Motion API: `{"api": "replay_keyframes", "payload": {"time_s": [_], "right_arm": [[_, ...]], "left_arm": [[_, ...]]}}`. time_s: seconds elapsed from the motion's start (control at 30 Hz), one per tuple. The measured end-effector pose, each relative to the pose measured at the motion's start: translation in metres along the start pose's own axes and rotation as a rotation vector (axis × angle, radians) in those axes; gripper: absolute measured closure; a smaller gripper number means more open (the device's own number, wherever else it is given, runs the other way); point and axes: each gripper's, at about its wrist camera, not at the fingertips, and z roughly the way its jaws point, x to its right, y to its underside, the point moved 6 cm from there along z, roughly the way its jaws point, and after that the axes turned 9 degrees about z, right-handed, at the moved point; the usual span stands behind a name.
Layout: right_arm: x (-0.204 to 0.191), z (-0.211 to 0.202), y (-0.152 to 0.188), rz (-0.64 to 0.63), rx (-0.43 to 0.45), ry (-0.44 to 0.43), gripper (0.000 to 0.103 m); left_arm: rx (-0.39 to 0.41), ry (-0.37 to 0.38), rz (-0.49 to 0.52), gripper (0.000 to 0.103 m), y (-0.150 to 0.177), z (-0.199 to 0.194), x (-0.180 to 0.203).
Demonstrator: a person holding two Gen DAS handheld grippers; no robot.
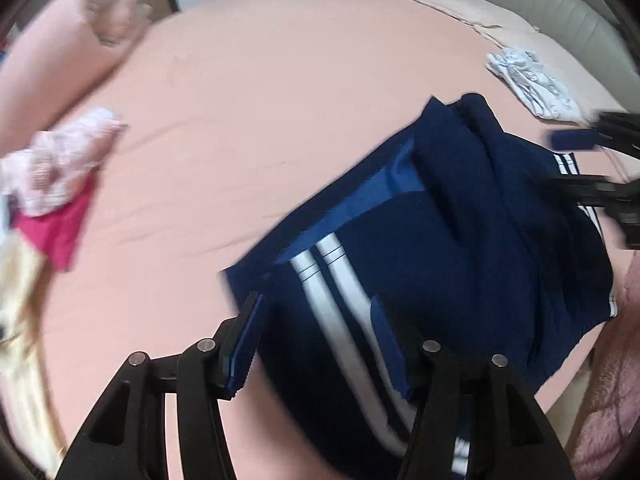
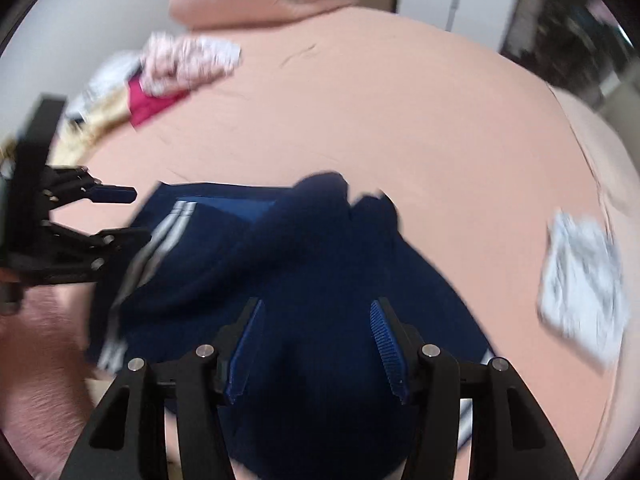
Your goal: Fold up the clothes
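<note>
Both grippers, left (image 1: 316, 344) and right (image 2: 318, 350), hover with jaws wide, holding nothing, over the navy garment (image 1: 420, 240) bunched at the bed's (image 1: 280, 100) near edge. If I close on the thick bunch, I risk pinching several layers and dragging the fold askew.

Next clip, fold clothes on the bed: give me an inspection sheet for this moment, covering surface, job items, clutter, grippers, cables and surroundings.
Surface: bed sheet, peach-pink, lightly creased.
Job's things: navy garment with white stripes, bunched and partly folded near the bed edge; small white patterned garment lying apart from it.
Clutter: pile of clothes, pink-white, magenta and cream, at the sheet's far side; pink pillow.
Grippers: left gripper open over the striped part; right gripper open over the navy fabric; neither is seen clamping cloth.
Cables: nothing seen.
Surroundings: padded headboard; the background beyond is too blurred to identify.
</note>
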Motion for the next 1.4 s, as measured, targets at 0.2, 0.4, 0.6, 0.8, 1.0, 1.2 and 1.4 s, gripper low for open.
{"api": "replay_keyframes", "payload": {"time_s": [0.2, 0.4, 0.6, 0.8, 1.0, 1.2, 1.4], "right_arm": [[0.019, 0.096, -0.024, 0.016, -0.149, 0.000, 0.048], [0.040, 0.053, -0.038, 0.089, -0.018, -0.049, 0.048], [0.051, 0.044, -0.046, 0.094, -0.026, 0.005, 0.048], [0.049, 0.057, -0.029, 0.104, -0.074, -0.020, 0.048], [0.051, 0.046, -0.021, 0.116, -0.050, -0.016, 0.048], [0.045, 0.071, -0.034, 0.129, -0.031, 0.011, 0.048], [0.047, 0.086, -0.039, 0.165, -0.001, 0.020, 0.047]], "left_arm": [[-0.069, -0.155, -0.122, 0.048, 0.034, 0.019, -0.047], [0.061, -0.103, -0.183, 0.053, 0.048, -0.023, -0.075], [0.101, 0.032, 0.063, 0.051, -0.016, 0.014, -0.025], [0.060, 0.113, 0.178, 0.084, -0.013, 0.041, 0.011], [0.102, 0.072, 0.089, 0.096, -0.006, 0.016, -0.001], [0.089, 0.008, -0.020, 0.096, 0.014, 0.011, -0.023], [0.072, -0.014, -0.045, 0.086, 0.017, 0.019, -0.026]]}}
